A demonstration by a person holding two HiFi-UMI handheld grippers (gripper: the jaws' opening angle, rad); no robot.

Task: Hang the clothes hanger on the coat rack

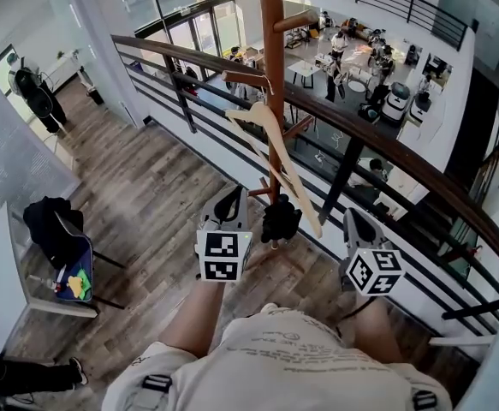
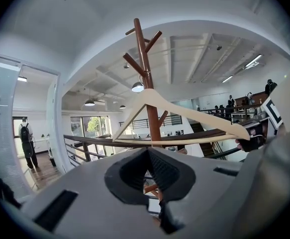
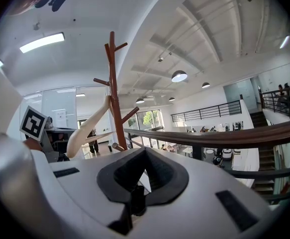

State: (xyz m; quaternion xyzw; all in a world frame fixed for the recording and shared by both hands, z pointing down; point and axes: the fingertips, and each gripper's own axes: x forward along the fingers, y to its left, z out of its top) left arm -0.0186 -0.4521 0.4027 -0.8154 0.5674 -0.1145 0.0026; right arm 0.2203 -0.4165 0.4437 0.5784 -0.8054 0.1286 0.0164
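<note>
The wooden hanger (image 1: 275, 139) was on the coat rack (image 1: 272, 32). Its hook was over one of the short pegs on the brown pole, and its body hung tilted, so that one arm ran down and forward toward the person. In the left gripper view the hanger (image 2: 184, 114) sat against the pole (image 2: 145, 83), with its long arm reaching to the right. A dark, glove-like shape (image 1: 280, 219) was at the low end of that arm, and I could not tell what it was. The left gripper (image 1: 231, 202) was held just left of that end, with its jaws closed together and nothing between them (image 2: 148, 156). The right gripper (image 1: 357, 223) was on the other side, near the hanger's low end but apart from it. Its jaws were also closed and empty (image 3: 145, 153). From that gripper the hanger (image 3: 87, 126) showed to the left, beside the pole (image 3: 116, 91). Both grippers pointed toward the dark curved railing (image 1: 386, 144), which ran across just behind the coat rack. The floor (image 1: 146, 187) under the person was wooden planks.
</note>
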